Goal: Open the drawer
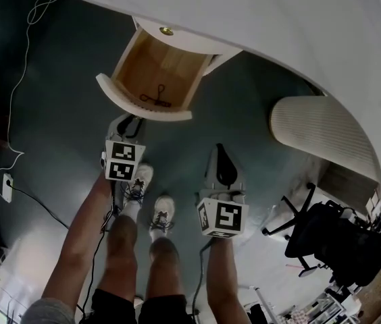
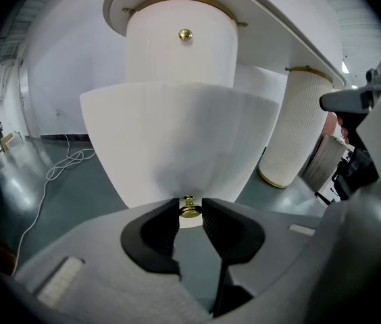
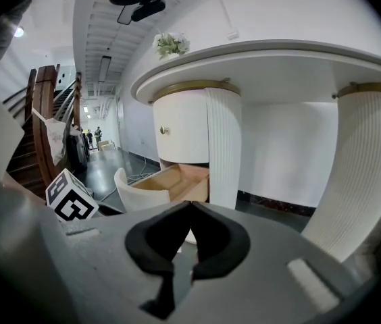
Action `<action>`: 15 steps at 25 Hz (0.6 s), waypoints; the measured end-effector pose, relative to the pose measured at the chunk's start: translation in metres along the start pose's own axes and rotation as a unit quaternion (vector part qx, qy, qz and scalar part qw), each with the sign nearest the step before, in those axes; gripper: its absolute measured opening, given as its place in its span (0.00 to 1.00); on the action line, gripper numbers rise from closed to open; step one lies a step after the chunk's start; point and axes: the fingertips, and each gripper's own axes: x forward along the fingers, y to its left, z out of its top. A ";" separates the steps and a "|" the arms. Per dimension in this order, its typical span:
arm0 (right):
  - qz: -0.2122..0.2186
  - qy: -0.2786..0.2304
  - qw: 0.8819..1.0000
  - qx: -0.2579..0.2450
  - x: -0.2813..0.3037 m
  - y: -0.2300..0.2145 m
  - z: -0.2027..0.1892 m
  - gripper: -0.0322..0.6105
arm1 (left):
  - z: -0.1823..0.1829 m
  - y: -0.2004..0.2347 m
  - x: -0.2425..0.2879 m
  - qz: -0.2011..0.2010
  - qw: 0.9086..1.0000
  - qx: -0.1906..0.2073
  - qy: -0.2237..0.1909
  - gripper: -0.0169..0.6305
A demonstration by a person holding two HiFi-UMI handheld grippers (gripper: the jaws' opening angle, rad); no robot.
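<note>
Jaws clamp drawer knob (image 2: 190, 210); left gripper (image 2: 190, 205) tilts downward.

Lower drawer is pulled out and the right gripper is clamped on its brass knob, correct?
Not quite: the left gripper is clamped on the brass knob, as the left gripper view shows. The right gripper is shut on nothing. The lower drawer is pulled out.

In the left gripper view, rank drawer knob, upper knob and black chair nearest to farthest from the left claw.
1. Drawer knob, gripped in the left claw.
2. Upper knob, above, on the cabinet front.
3. Black chair, far right.
</note>
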 end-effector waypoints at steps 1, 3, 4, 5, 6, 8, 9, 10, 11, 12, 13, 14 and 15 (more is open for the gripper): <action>0.000 0.001 1.000 0.000 -0.002 0.001 -0.001 0.05 | -0.002 0.000 -0.002 0.000 1.000 0.000 0.000 0.20; 0.001 0.005 1.000 0.000 -0.005 0.004 -0.005 0.05 | -0.005 0.000 -0.004 0.000 1.000 -0.001 0.001 0.20; 0.002 0.006 1.000 -0.001 -0.007 0.005 -0.006 0.05 | -0.006 -0.001 -0.005 0.000 1.000 -0.001 0.001 0.20; 0.002 0.007 1.000 -0.002 -0.008 0.007 -0.008 0.05 | -0.008 -0.001 -0.006 0.000 1.000 -0.001 0.001 0.20; 0.003 0.009 1.000 -0.002 -0.010 0.009 -0.010 0.05 | -0.010 -0.001 -0.008 0.000 1.000 -0.002 0.002 0.20; 0.003 0.013 1.000 -0.001 -0.014 0.012 -0.013 0.05 | -0.014 -0.002 -0.012 -0.001 1.000 -0.004 0.003 0.20; 0.004 0.014 1.000 0.000 -0.016 0.014 -0.014 0.05 | -0.016 -0.002 -0.014 -0.001 1.000 -0.004 0.003 0.20; 0.005 0.015 1.000 0.000 -0.017 0.016 -0.014 0.05 | -0.018 -0.003 -0.016 -0.002 1.000 -0.004 0.004 0.20; 0.007 0.016 1.000 0.000 -0.019 0.018 -0.014 0.05 | -0.020 -0.003 -0.018 -0.004 1.000 -0.004 0.005 0.20; 0.008 0.016 1.000 -0.001 -0.020 0.019 -0.014 0.05 | -0.021 -0.004 -0.019 -0.006 1.000 -0.003 0.006 0.20; 0.009 0.017 1.000 -0.001 -0.021 0.021 -0.015 0.05 | -0.023 -0.004 -0.021 -0.007 1.000 -0.002 0.008 0.20; 0.009 0.018 1.000 -0.002 -0.021 0.022 -0.015 0.05 | -0.025 -0.004 -0.022 -0.008 1.000 -0.001 0.009 0.20; 0.009 0.019 1.000 -0.002 -0.022 0.022 -0.015 0.05 | -0.027 -0.004 -0.024 -0.009 1.000 0.000 0.011 0.20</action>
